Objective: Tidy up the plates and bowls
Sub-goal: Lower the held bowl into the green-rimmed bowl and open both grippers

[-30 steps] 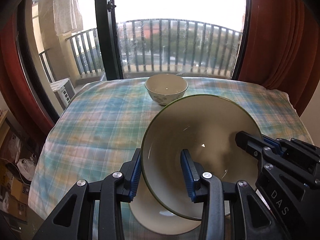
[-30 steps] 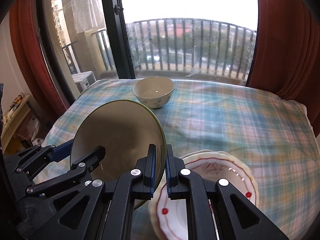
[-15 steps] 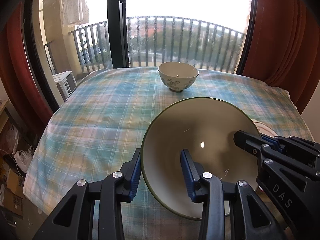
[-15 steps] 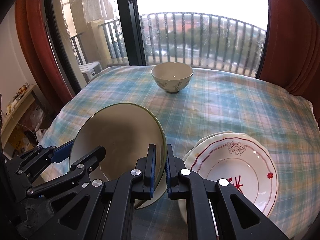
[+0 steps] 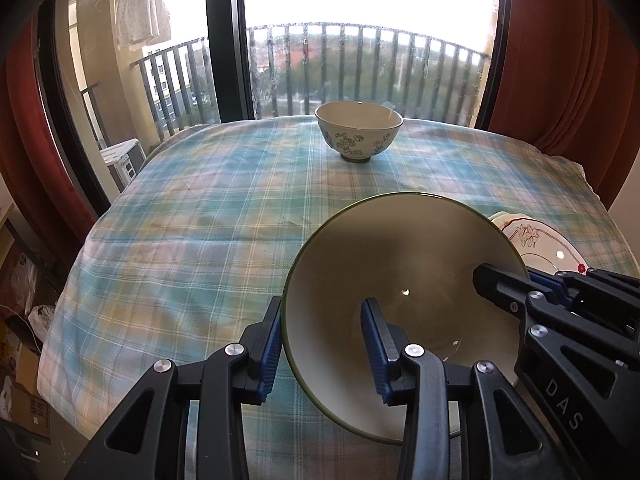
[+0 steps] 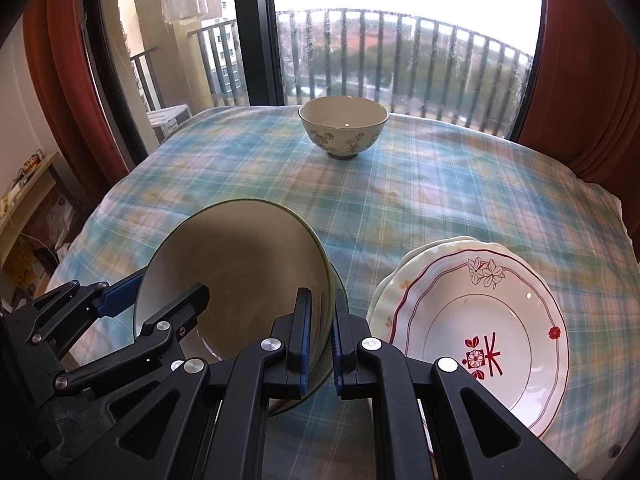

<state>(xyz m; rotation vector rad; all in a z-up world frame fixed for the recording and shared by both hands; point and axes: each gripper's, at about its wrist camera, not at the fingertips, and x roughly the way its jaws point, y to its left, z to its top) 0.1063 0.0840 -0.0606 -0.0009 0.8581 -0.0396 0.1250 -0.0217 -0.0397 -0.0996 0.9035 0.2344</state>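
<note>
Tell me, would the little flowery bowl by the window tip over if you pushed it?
The flowery bowl stands upright on a narrow foot, with a much wider rim, so a push up high might rock it. It looks glazed and hard, probably ceramic, so it would stay stiff but could chip. The checked tablecloth likely grips the foot, making tipping likelier than sliding.

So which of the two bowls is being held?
The green-rimmed bowl, tilted, gripped by both claws; the floral bowl stands alone by the window.

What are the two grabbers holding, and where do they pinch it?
Both hold one big green-rimmed bowl by its rim. The left gripper pinches the rim's left side, the right gripper the opposite side, one finger inside and one outside.
</note>
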